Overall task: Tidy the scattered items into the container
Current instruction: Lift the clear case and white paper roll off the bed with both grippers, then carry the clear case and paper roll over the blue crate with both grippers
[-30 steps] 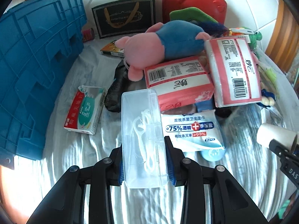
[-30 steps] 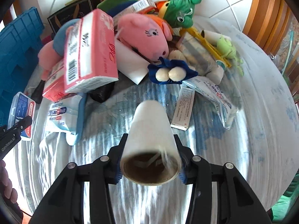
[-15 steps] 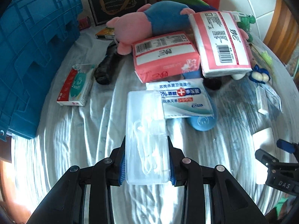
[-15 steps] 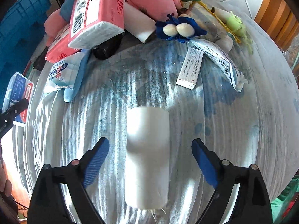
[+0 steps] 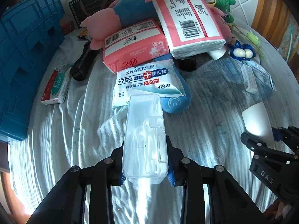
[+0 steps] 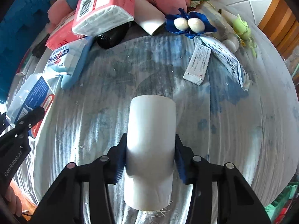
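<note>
Two claws are both carrying loads right now. My left claw (image 5: 145, 169) is clamping a clear plastic floss-pick case (image 5: 144, 140), its long axis running straight out along the fingers. My right claw (image 6: 149, 165) has just been closing, and its pads are now pressing on a white paper roll (image 6: 151, 149) lying lengthwise between them over the cloth-covered worktop (image 6: 243, 130). The blue crate (image 5: 24, 59) is standing at the far left of the clutter, so I am judging the left claw nearer to it; the right one will need to cross past the wet-wipes pack (image 5: 145, 80).
</note>
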Demonstrator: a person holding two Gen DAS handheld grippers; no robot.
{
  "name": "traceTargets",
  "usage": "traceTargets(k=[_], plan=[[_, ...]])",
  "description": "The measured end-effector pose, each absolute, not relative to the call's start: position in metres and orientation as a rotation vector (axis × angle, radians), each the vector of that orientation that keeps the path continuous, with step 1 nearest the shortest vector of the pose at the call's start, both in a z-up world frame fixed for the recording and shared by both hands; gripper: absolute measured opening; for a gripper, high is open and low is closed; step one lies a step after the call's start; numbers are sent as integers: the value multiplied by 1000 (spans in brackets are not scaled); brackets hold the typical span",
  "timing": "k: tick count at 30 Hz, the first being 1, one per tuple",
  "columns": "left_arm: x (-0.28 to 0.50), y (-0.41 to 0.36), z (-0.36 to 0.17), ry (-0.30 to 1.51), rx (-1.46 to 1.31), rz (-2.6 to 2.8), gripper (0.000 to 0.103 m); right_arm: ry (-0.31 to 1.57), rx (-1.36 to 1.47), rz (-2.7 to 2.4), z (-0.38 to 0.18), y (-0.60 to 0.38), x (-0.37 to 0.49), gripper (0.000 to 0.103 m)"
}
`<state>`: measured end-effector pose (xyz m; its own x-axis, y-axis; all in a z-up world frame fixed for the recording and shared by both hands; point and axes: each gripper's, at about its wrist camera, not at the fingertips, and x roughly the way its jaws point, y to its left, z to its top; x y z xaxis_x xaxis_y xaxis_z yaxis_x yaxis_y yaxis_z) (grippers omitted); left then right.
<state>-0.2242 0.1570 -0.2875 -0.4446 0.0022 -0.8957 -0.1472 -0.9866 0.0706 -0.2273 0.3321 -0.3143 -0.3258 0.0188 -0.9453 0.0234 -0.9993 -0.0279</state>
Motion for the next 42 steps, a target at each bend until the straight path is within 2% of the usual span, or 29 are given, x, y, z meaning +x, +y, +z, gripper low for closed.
traceTargets(k=[12, 28, 37, 42], plan=[[-227, 159, -217, 178, -1388, 2730, 32, 49, 1545, -2701, -245, 331, -228, 45], [-233, 119, -92, 84, -1024, 3048, 32, 145, 1041, -2791, -101, 284, -238, 45], [-242, 63, -24, 24, -804, 3201, 32, 187, 791, -2767, -28, 232, -254, 45], [-249, 5, 12, 20, -677, 3273, 32, 218, 658, -2750, 9, 178, -263, 45]])
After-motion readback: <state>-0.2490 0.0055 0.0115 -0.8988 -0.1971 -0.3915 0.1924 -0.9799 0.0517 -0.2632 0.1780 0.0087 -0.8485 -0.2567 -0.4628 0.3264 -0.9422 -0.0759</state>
